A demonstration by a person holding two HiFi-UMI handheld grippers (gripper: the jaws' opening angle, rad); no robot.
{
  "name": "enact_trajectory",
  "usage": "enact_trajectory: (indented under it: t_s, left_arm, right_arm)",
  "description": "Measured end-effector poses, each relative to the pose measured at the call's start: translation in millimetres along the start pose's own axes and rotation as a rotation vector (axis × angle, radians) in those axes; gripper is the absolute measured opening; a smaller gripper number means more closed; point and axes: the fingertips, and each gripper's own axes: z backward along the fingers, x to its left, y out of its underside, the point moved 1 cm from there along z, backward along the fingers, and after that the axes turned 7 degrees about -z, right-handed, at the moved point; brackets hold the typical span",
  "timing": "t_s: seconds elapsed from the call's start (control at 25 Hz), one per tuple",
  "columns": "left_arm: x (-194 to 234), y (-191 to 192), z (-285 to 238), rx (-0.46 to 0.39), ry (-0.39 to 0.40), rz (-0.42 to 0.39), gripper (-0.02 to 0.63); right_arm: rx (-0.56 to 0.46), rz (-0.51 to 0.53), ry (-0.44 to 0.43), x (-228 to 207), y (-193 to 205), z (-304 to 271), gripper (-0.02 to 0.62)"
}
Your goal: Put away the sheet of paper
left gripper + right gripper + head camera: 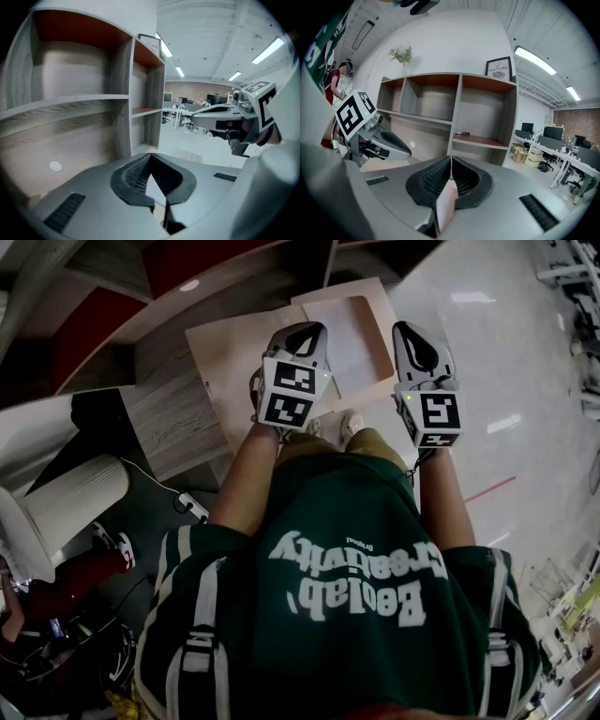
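At upper centre, the left gripper (307, 332) and right gripper (413, 336) each pinch the sheet of paper (356, 338), facing the wooden shelf unit (459, 112).

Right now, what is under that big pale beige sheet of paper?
The pale beige sheet of paper covers whatever lies directly beneath. Around its edges show only glossy white floor, the grey wooden shelf unit and a shoe tip.

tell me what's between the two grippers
The sheet of paper spans the gap: the left gripper and the right gripper are each shut on one side of it. The head view shows this best.
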Motion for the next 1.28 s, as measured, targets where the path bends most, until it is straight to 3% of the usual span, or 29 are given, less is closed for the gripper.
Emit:
enact_trajectory:
  t_s: [0.36, 1.28]
  left_arm:
    - [-4, -27, 29, -0.083, -0.135, 0.014, 0.018]
    - [-104, -68, 106, -0.249, -0.509, 0.022, 0.018]
  right_arm:
    - [-0.034, 0.002, -0.101, -4, -10, 4, 0.037]
    - [-0.147, -0.004, -0.349, -24, -11, 98, 0.037]
